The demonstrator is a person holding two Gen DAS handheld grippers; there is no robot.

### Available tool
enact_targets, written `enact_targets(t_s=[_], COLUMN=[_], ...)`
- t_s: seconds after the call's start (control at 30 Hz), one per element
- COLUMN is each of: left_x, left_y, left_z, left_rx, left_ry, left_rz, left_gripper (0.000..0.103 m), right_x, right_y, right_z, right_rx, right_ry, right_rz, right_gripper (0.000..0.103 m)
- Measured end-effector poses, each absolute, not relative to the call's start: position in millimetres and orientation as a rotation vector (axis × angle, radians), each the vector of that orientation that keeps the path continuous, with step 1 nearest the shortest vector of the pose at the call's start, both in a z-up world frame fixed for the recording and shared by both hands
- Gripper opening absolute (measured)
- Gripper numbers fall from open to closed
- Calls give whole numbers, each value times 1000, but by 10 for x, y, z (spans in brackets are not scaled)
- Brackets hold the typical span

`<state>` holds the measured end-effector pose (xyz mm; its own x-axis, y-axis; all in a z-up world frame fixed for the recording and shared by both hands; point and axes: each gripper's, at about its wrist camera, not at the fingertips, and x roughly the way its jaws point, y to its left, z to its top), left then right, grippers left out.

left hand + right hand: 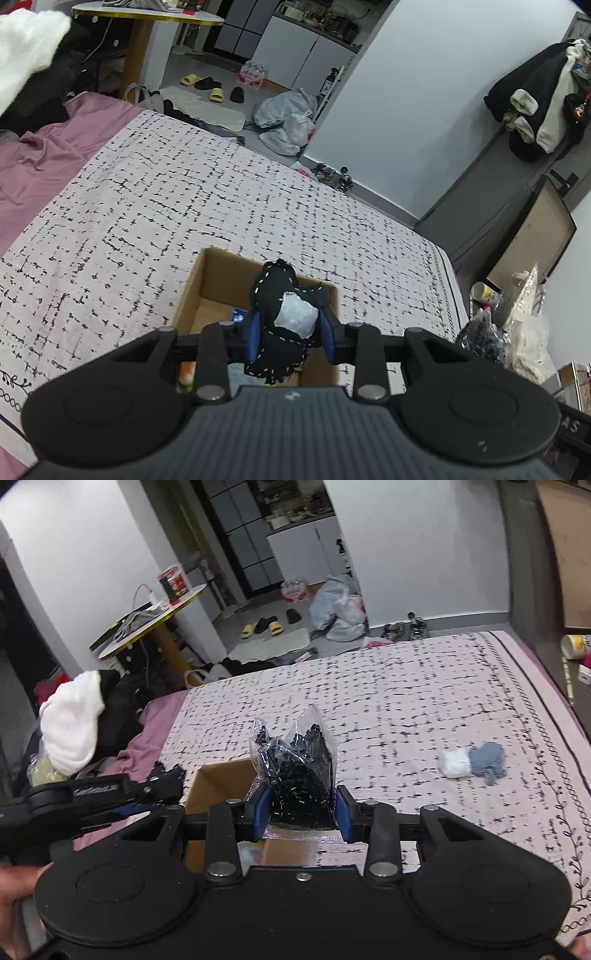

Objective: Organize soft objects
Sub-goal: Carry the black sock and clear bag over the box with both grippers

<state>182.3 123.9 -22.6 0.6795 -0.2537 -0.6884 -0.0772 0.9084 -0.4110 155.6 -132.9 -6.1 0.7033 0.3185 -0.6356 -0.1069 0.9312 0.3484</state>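
Left hand-held gripper [290,332] tilted down, pinching black stitched pouch [280,325] over cardboard box [207,288]; right hand-held gripper [303,812] pinching bead bag [295,768].

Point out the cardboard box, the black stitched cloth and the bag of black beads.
cardboard box [221,273], left wrist view, inner back wall.
black stitched cloth [275,291], left wrist view, upper bulge.
bag of black beads [301,786], right wrist view, middle.

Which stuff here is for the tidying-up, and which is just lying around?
For the job: cardboard box, black stitched soft toy in the left gripper, bag of black bits in the right gripper, white-and-blue soft bundle.

Lying about: slippers, plastic bags, round table.
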Motion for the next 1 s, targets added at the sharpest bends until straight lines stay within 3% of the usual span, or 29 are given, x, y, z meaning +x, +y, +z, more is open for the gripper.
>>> enact_targets(t_s=[1.0], left_x=[2506], left_y=[1551], left_z=[-924], left_rx=[-510], left_ry=[954], left_rz=[-28], left_gripper=[35], right_x=[2105], right_y=[-588], right_z=[-302], right_rx=[205], right_ry=[885], right_rz=[288], right_gripper=[37])
